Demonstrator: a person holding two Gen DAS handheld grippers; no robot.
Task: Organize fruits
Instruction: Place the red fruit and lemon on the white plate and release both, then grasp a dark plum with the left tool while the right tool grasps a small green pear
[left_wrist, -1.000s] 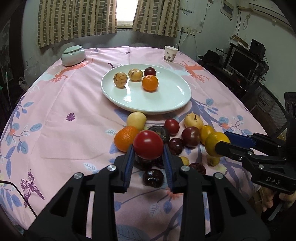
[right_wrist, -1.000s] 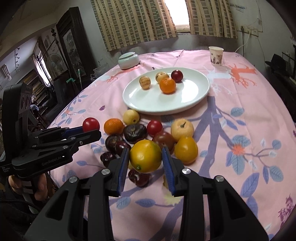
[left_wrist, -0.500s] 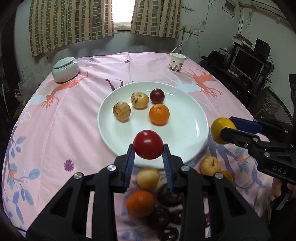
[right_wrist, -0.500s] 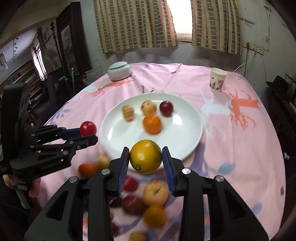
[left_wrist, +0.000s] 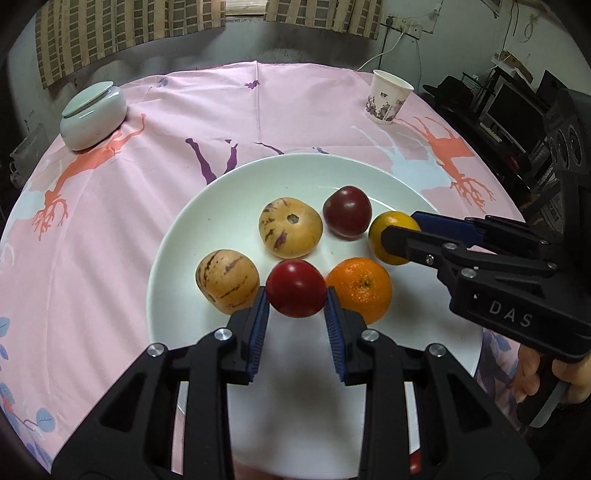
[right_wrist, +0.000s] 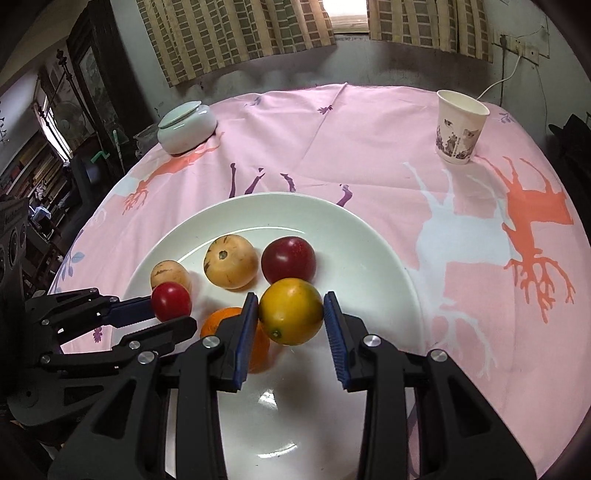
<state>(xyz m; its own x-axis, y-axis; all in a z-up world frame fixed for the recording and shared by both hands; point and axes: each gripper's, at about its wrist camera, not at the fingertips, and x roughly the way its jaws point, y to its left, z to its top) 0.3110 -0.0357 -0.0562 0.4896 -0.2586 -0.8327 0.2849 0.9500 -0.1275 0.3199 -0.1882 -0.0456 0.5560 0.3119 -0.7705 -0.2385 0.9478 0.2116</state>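
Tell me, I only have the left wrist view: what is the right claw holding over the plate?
Observer: The right claw is shut on a yellow-orange citrus fruit, held above the white plate.
Operator: Anything beyond the table's left side?
Observer: A dark cabinet stands there, visible only in the right wrist view.
Operator: And the paper cup?
Observer: The paper cup stands upright and looks empty inside.
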